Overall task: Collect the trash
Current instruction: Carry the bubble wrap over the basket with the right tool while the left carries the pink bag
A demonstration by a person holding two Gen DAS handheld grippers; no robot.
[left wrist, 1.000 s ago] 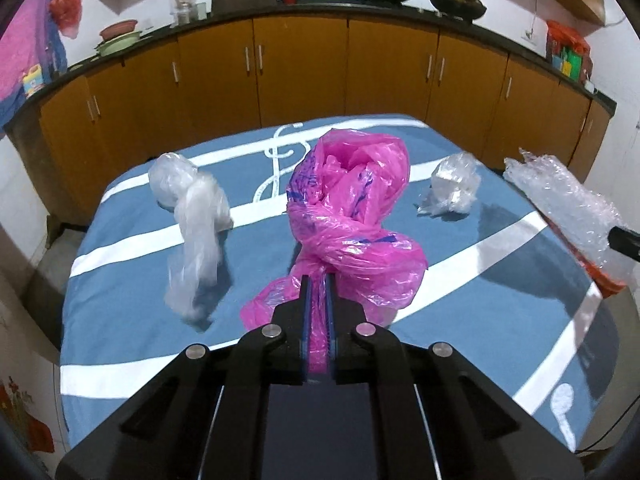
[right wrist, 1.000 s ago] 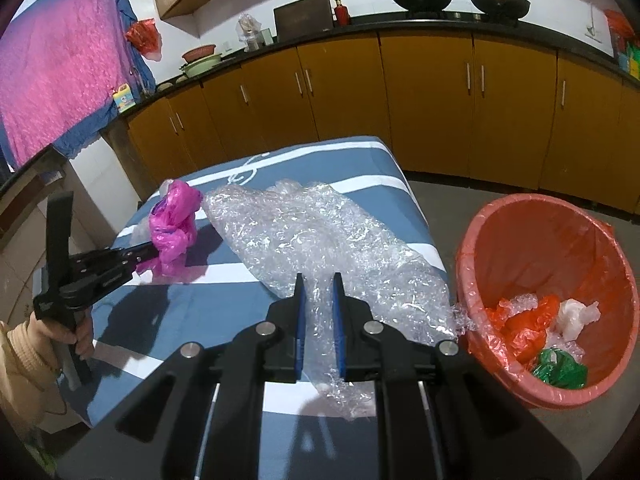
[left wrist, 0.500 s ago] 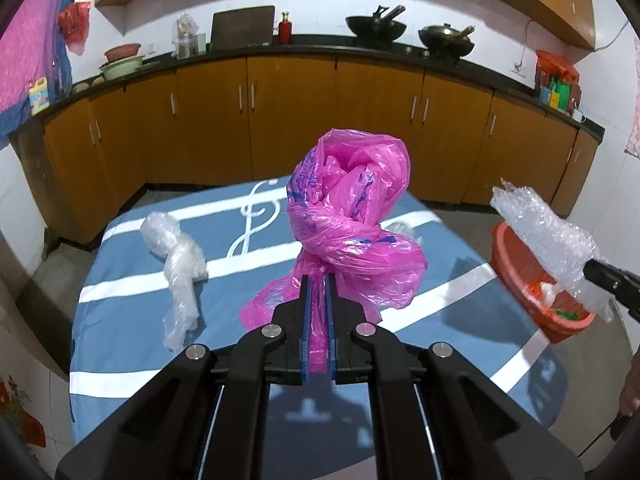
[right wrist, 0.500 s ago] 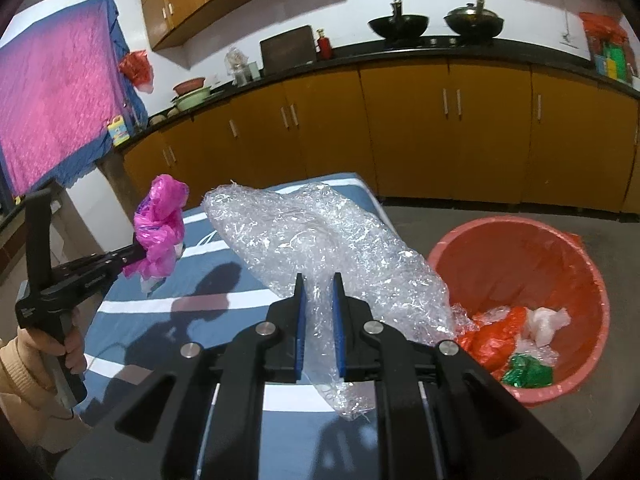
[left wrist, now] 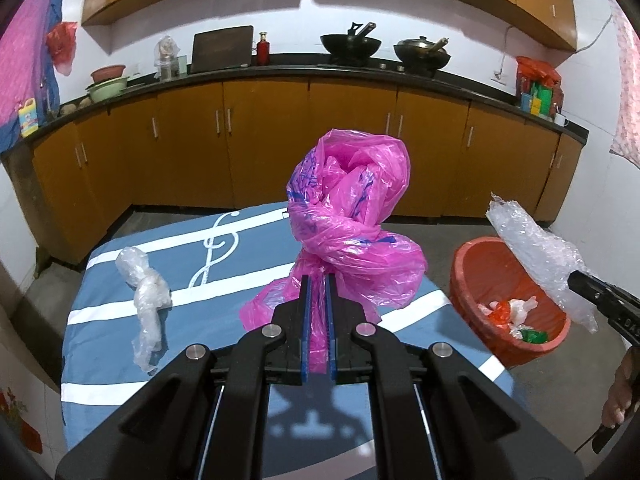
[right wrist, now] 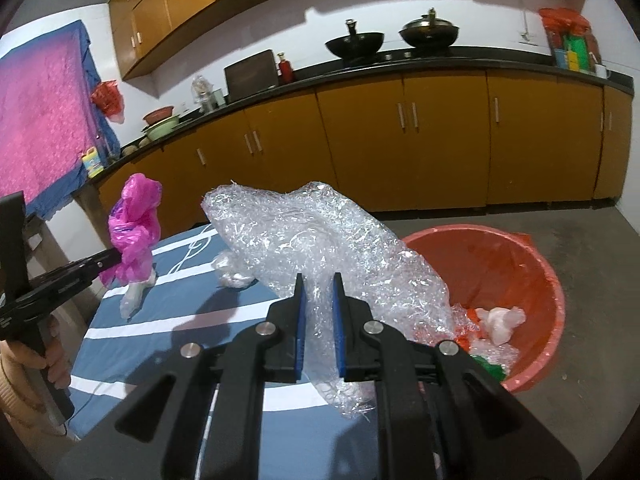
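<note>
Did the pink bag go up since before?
Yes. The left claw lifted the pink bag. Earlier it hung low over the blue table; now its top sits up against the brown cabinets behind.

A knotted pink plastic bag (left wrist: pixel 348 236) stands upright in the air above the near middle of the table. A crumpled sheet of clear bubble wrap (right wrist: pixel 320 248) hangs in the air to the right, beside the round orange bin (right wrist: pixel 532 264), which holds orange, white and green scraps. 2 clear plastic wads lie on the table: 1 long twisted wad (left wrist: pixel 146 296) at the left, 1 small wad (right wrist: pixel 232 272) farther off.
</note>
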